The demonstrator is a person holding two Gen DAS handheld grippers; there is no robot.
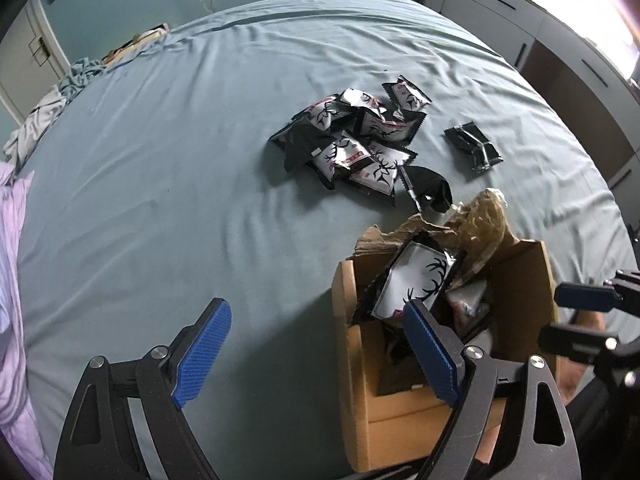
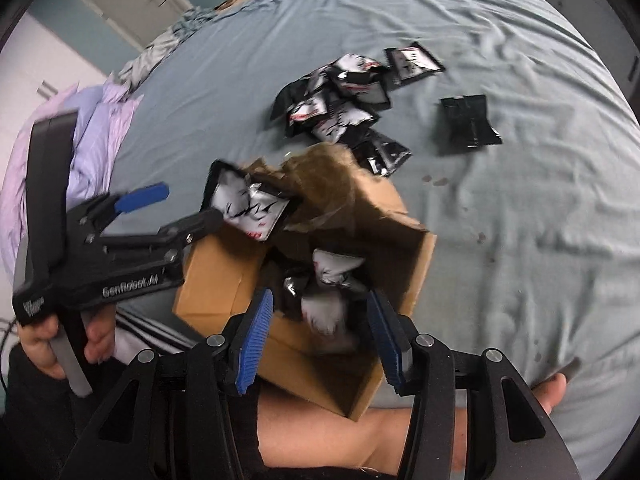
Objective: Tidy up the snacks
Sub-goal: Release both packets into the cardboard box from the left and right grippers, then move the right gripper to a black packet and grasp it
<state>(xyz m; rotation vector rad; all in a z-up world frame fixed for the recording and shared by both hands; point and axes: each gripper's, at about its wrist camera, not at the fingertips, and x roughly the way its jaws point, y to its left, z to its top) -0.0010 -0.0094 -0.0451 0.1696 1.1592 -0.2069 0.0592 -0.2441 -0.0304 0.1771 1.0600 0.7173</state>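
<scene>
My left claw [image 2: 182, 210] and right claw [image 2: 320, 336] hang wide over the cardboard box [image 1: 400, 416] (part filled); I should next reach the packet pile [image 1: 352, 140] mid-bed, gripping one flat edge.

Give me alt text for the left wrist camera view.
An open left claw hovers beside a cardboard box holding snack packets, on a blue-grey bedsheet. Beyond lie a pile of packets and one black packet apart.

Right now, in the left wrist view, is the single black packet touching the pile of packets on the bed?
No, the single black packet lies apart from the pile, with bare sheet between them.
</scene>
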